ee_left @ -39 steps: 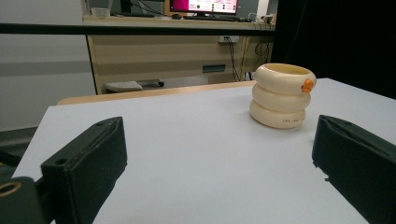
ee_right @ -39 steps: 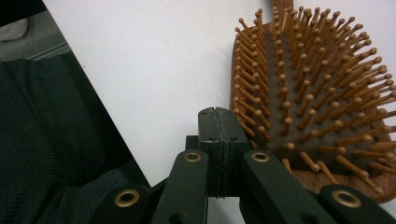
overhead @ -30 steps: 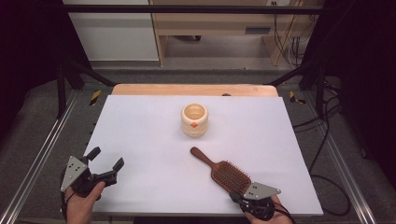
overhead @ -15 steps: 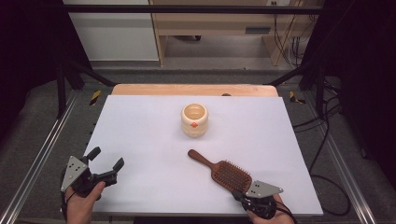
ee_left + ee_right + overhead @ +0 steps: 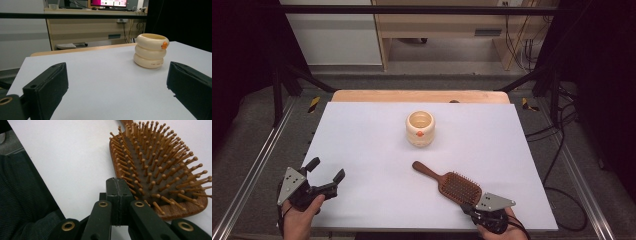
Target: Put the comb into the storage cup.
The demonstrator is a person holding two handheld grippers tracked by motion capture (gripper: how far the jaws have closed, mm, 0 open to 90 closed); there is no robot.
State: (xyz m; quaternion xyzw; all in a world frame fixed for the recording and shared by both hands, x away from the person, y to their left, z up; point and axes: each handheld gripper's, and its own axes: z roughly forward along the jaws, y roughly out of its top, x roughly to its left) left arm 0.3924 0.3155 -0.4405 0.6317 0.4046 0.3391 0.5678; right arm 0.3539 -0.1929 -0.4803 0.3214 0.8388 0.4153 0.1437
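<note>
My right gripper (image 5: 473, 207) sat at the near right edge of the table (image 5: 362, 130), jaws pressed together with nothing between them, their tip touching or just beside the hairbrush (image 5: 452, 184), probably to nudge it rather than lift it. The hairbrush lay bristles up, handle angled toward the cream cup (image 5: 420, 128) at the table's middle. My left gripper (image 5: 323, 176) waited near the left edge, jaws apart and empty. The brush's near end was hidden under the right gripper.
</note>
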